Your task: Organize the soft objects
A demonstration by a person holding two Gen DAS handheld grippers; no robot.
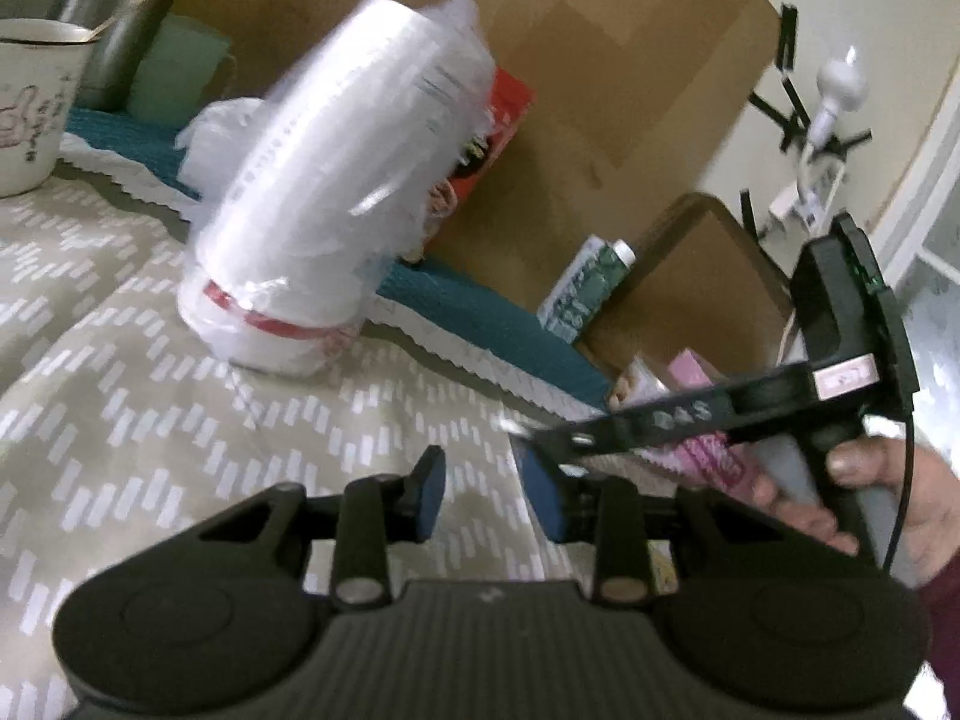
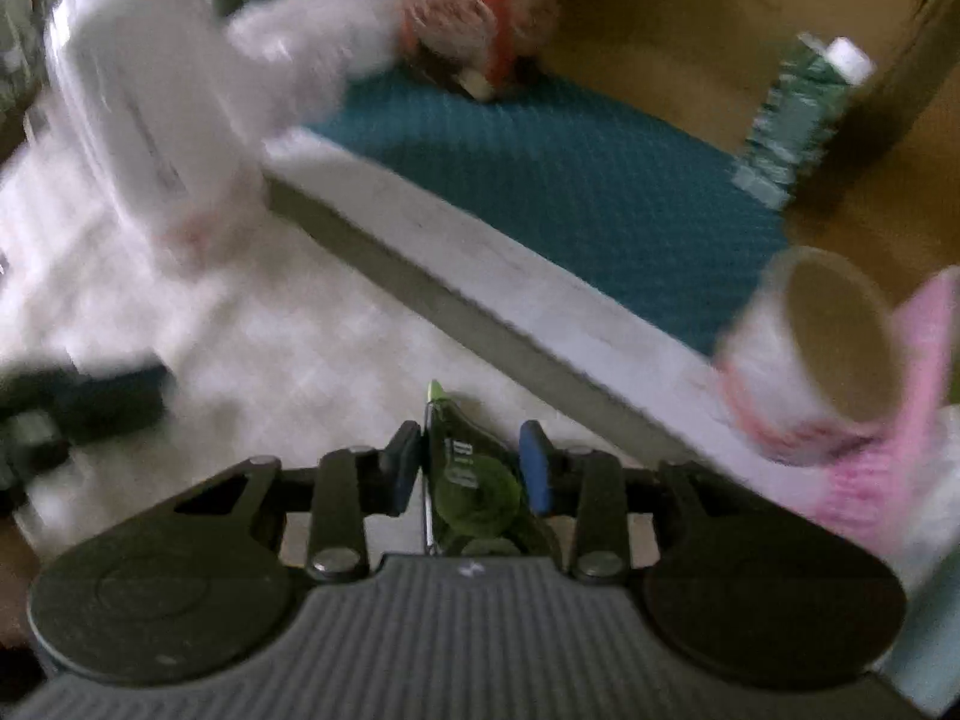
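My left gripper [image 1: 486,495] is open above the patterned grey cloth [image 1: 150,408], with nothing between its blue pads. Ahead of it a plastic-wrapped stack of white cups [image 1: 324,180] stands tilted. A hand holds my right gripper [image 1: 531,432] at the right, over a pink packet [image 1: 711,450]. In the right wrist view my right gripper [image 2: 471,462] is shut on a dark green packet [image 2: 474,480], which stays sharp while the background blurs. A white paper cup [image 2: 822,354] lies on its side at the right, by the pink packet [image 2: 918,360].
A teal mat [image 1: 480,312] with a white scalloped edge runs along a cardboard box [image 1: 600,90]. On or near it are a red packet [image 1: 498,120], a green-and-white carton [image 1: 588,288], a mug [image 1: 30,102] and a metal flask [image 1: 120,0].
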